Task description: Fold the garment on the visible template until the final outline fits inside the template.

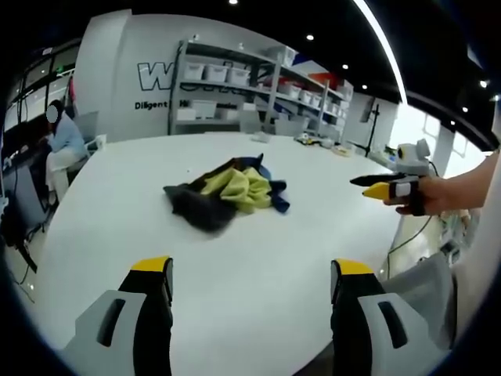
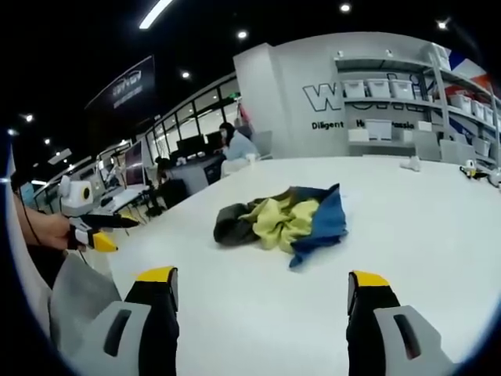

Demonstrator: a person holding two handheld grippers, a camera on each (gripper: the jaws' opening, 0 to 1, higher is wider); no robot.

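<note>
A crumpled garment [image 1: 227,194] in yellow-green, dark blue and charcoal lies bunched near the middle of the round white table [image 1: 258,243]. My left gripper [image 1: 252,270] is open, its yellow-tipped jaws wide apart, a short way in front of the garment and not touching it. My right gripper [image 1: 376,186], held by a hand, hovers over the table's right edge. In the right gripper view the garment [image 2: 286,219] lies ahead on the table [image 2: 407,235]. There my right gripper [image 2: 262,278] is open and holds nothing, and the left gripper [image 2: 98,231] hangs at the left, off the table.
Shelving with white bins [image 1: 235,86] stands behind the table. A seated person [image 1: 63,145] works at a desk off the far left. Small items [image 1: 317,141] lie near the table's far edge. The table's near rim curves just under my jaws.
</note>
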